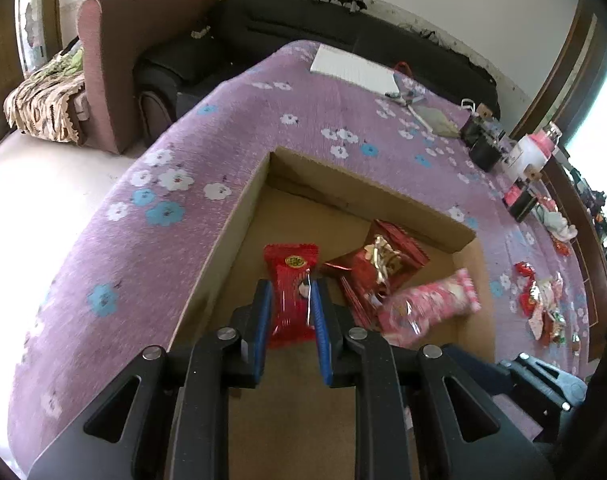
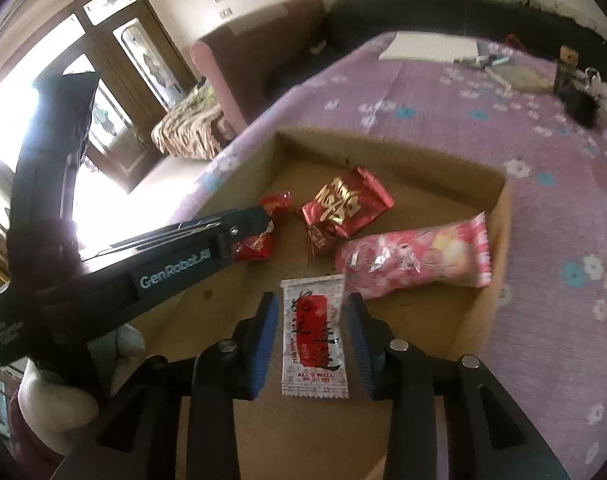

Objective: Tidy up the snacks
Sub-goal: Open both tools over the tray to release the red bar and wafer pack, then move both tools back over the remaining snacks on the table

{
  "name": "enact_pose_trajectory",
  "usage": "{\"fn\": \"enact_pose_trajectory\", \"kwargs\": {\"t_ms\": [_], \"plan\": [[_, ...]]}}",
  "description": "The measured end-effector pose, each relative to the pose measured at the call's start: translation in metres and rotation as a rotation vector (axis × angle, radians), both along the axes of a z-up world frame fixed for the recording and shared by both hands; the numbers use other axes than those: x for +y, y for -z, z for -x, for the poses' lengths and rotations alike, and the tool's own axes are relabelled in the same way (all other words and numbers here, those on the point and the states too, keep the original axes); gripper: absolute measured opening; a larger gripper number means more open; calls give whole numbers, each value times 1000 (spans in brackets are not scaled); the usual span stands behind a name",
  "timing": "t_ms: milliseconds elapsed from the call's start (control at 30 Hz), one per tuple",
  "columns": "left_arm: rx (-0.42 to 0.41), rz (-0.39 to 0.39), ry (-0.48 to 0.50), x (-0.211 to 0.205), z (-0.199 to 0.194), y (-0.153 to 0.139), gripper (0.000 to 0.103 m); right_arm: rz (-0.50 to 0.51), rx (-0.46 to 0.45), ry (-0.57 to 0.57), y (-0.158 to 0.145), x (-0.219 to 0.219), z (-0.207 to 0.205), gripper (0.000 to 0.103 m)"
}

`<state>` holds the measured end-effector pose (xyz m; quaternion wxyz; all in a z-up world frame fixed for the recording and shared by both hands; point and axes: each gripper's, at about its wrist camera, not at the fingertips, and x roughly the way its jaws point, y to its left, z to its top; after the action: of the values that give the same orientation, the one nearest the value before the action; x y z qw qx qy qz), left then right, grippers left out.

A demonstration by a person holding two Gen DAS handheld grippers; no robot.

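Both tongs hung over the open cardboard box (image 1: 239, 216), which sat on the purple flowered bedspread (image 1: 143, 208). The left tongs (image 1: 291, 292) were clenched on a red snack packet (image 1: 291, 280), its top sticking out beyond the blue pads (image 1: 263, 312), above the box's near left part. In the right wrist view the right tongs (image 2: 313, 308) had a white-and-red sachet (image 2: 314, 340) between their pads, but a gap showed on each side, so they seemed released or only just closing; I could not tell whether the sachet was gripped or lying on the box floor.

Already in the box lay a red-and-gold packet (image 2: 345, 204) near the far middle and a long pink packet (image 2: 415, 260) to the right. More loose snacks (image 1: 543, 304) waited on the bedspread to the right of the box (blurred, so kinds were unclear).

To do this step well, each packet should probably be lowered close to the box floor before letting go, into bare cardboard beside the others rather than on top. The tongs were near each other, so releasing one at a time would likely avoid a knock.
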<state>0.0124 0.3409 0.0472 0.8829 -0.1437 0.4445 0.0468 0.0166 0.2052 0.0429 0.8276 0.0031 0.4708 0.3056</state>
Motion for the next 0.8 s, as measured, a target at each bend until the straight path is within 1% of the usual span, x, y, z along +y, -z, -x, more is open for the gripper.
{"fn": "enact_pose_trajectory", "kwargs": {"t_ms": [67, 133, 167, 200, 233, 267, 333, 467, 533, 667, 733, 800], "plan": [[-21, -4, -11, -1, 10, -10, 18, -14, -33, 7, -8, -8, 6, 44], [-44, -2, -15, -4, 22, -20, 17, -26, -67, 20, -19, -22, 14, 45], [-54, -3, -18, -7, 31, -27, 18, -31, -82, 28, -24, -30, 18, 46], [-63, -2, -18, -12, 38, -32, 21, -39, -101, 41, -29, -42, 24, 46], [-76, 7, -11, -17, 47, -38, 33, -44, -115, 51, -32, -51, 29, 49], [-94, 23, 0, -25, 56, -45, 50, -46, -126, 60, -36, -58, 32, 51], [-127, 44, 15, -39, 71, -55, 61, -43, -162, 91, -40, -80, 44, 53], [-156, 110, 98, -79, 95, -66, 61, -13, -201, 141, -41, -115, 61, 54], [-163, 129, 136, -98, 101, -69, 61, -11, -197, 180, -38, -138, 67, 54], [-149, 165, 208, -139, 107, -65, 61, -23, -178, 256, -36, -181, 74, 54], [-136, 171, 239, -157, 109, -62, 61, -24, -182, 298, -38, -206, 79, 55], [-126, 174, 269, -173, 110, -59, 61, -19, -187, 339, -38, -229, 83, 57]]}}
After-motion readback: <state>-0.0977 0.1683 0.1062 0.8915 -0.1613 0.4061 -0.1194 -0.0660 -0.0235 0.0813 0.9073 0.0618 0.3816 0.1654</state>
